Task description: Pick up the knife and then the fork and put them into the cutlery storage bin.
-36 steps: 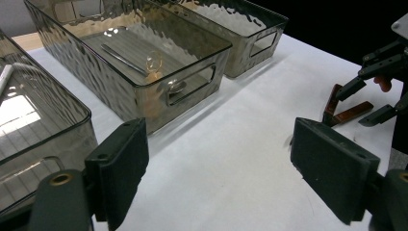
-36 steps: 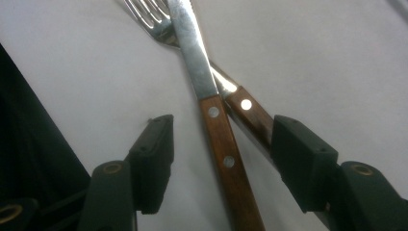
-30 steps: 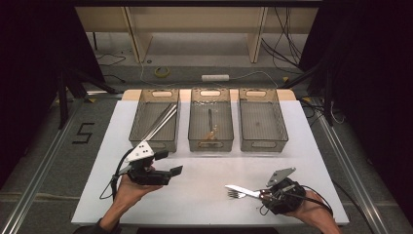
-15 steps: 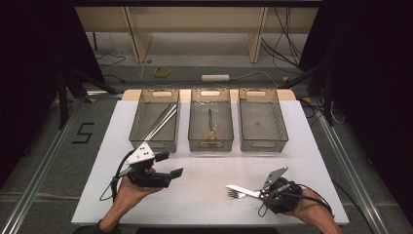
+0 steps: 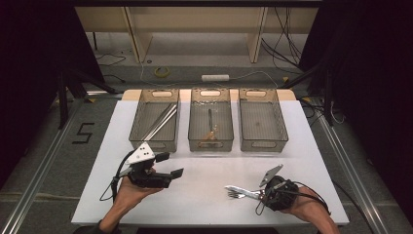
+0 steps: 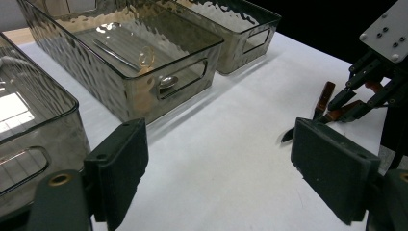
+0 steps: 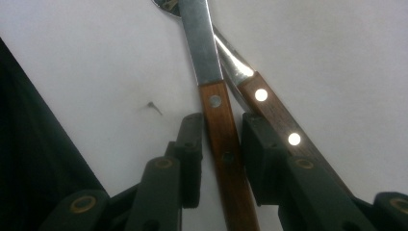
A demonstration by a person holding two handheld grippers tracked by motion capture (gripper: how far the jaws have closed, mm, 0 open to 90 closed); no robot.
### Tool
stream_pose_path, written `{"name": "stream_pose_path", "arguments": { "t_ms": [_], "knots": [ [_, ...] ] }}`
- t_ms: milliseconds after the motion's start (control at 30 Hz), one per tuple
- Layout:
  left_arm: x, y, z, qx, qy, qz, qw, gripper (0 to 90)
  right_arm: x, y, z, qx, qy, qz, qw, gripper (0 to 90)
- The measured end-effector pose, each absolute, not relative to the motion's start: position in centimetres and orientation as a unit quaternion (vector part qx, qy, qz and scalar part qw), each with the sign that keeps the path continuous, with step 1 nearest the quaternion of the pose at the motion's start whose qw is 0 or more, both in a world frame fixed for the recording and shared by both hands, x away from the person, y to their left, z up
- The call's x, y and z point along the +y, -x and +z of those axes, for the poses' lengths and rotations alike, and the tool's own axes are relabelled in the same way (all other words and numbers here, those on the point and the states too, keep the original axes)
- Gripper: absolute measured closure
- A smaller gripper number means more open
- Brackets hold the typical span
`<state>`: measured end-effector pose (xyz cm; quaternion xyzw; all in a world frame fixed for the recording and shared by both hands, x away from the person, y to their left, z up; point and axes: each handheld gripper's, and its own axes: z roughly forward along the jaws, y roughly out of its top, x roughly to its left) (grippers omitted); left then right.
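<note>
- Where the right gripper point(image 5: 265, 191) rests low on the near right of the white surface point(image 5: 204, 200), two pieces of wooden-handled cutlery are seen just ahead of it: a fork point(image 5: 239, 193) and a knife point(image 7: 267, 108), crossing each other.
- In the right gripper view, the fingers point(image 7: 192, 149) are shown astride the fork's wooden handle, one pad on each side of it; they have just been closing, and the pads appear to press on the handle, with a thin gap on the left that cannot be judged with certainty.
- The knife handle, marked by two bright rivets, is seen running beside and partly beneath the right-hand finger.
- The fork and knife are both shown lying flat on the surface, with their metal ends pointed away from the right gripper.
- The left gripper point(image 5: 165, 168) is held above the near left of the surface; in the left gripper view its fingers point(image 6: 120, 168) are seen wide apart with nothing between them.
- Three clear bins are lined up across the far half of the surface: the left bin point(image 5: 155, 141) holds long metal utensils, the middle bin point(image 5: 210, 142) holds a spoon-like utensil, and the right bin point(image 5: 262, 142) is seen beside it.
</note>
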<state>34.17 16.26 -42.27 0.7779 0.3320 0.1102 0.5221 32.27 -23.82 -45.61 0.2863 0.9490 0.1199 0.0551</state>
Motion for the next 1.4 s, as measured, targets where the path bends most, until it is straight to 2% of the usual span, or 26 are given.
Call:
{"name": "stream_pose_path", "arguments": {
  "t_ms": [267,700,1067,1400],
  "knots": [
    [16.2,-34.2,-42.3,0.333,-0.778,0.108,0.521,20.3,-23.5,-32.4,-45.6,0.953,-0.277,0.112,0.049,75.9],
    [16.3,-34.2,-42.3,0.334,-0.775,0.111,0.525,20.5,-23.4,-32.3,-45.4,0.958,-0.255,0.116,0.058,77.2],
    [16.6,-34.1,-42.2,0.335,-0.766,0.113,0.536,19.7,-24.0,-32.3,-43.3,0.949,-0.260,0.166,0.067,77.3],
    [17.2,-34.0,-42.0,0.335,-0.759,0.120,0.546,19.1,-25.1,-34.4,-41.8,0.935,-0.277,0.207,0.080,77.3]
  ]
}}
